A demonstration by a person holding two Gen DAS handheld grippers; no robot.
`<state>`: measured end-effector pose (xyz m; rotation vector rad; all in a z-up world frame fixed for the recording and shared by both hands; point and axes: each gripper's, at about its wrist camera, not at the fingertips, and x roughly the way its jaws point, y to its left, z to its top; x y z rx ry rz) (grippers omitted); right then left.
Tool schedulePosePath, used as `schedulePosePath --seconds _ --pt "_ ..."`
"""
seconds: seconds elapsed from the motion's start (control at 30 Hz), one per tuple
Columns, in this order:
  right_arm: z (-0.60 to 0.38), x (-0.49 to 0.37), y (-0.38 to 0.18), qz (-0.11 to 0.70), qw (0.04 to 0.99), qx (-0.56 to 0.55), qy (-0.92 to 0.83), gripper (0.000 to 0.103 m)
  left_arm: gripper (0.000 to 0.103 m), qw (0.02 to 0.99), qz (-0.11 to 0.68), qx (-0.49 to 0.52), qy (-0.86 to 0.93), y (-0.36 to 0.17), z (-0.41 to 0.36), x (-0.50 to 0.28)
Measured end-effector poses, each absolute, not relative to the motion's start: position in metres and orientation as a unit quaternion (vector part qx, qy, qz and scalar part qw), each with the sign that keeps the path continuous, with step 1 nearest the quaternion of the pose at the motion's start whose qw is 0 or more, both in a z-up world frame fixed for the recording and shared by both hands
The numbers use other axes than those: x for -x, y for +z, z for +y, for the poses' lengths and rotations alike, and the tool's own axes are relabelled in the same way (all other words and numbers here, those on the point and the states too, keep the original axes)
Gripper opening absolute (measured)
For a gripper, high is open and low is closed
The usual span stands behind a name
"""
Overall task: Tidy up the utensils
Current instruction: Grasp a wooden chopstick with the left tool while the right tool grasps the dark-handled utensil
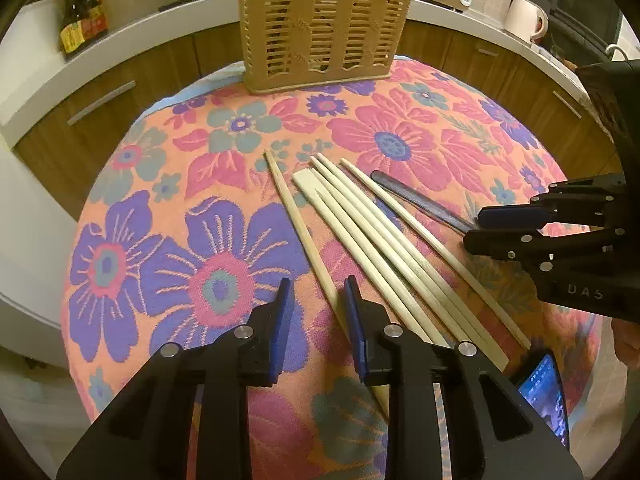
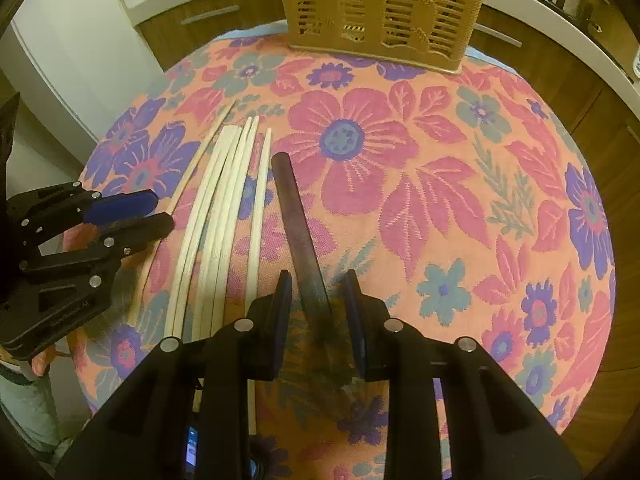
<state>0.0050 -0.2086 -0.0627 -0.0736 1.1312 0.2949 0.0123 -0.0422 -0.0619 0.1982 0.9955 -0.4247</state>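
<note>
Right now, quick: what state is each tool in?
Left tool: open, pale chopstick by one finger, not gripped.
Right tool: open, straddling the dark utensil, not gripped.

Pale chopsticks (image 1: 360,236), tan basket (image 1: 320,28) (slatted), floral cloth (image 1: 160,200)

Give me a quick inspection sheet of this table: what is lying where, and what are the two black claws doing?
Surface: round table under a floral cloth.
Job's things: several pale chopsticks lie side by side; a dark stick lies beside them; a tan slotted holder stands at the far edge.
Clutter: a lit phone lies at the near edge.
Grippers: left gripper open, the leftmost chopstick between its jaws; right gripper open, jaws either side of the dark stick.
Cables: nothing seen.
Surroundings: wooden cabinets under a white counter, bottles, a pale jug.
</note>
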Motion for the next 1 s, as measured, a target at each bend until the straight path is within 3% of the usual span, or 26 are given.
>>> schedulePosePath --seconds 0.2,0.27,0.33,0.63,1.0 --pt "-0.206 -0.025 -0.061 0.571 0.805 0.042 0.152 0.023 0.027 0.843 0.487 -0.111 -0.2 -0.06 -0.051 -0.022" --pt "-0.205 -0.031 -0.061 0.581 0.798 0.049 0.152 0.012 0.027 0.84 0.491 -0.111 -0.201 -0.059 -0.052 -0.027" --pt "-0.205 -0.033 -0.061 0.585 0.796 0.056 0.149 0.011 0.027 0.838 0.494 -0.114 -0.202 -0.06 -0.054 -0.03" --pt "-0.219 -0.031 -0.05 0.568 0.812 0.045 0.127 0.009 0.006 0.844 0.485 -0.135 -0.187 -0.061 -0.055 -0.03" --pt "-0.252 -0.04 -0.046 0.564 0.82 -0.006 0.098 0.009 0.004 0.844 0.495 -0.089 -0.189 -0.059 -0.036 -0.036"
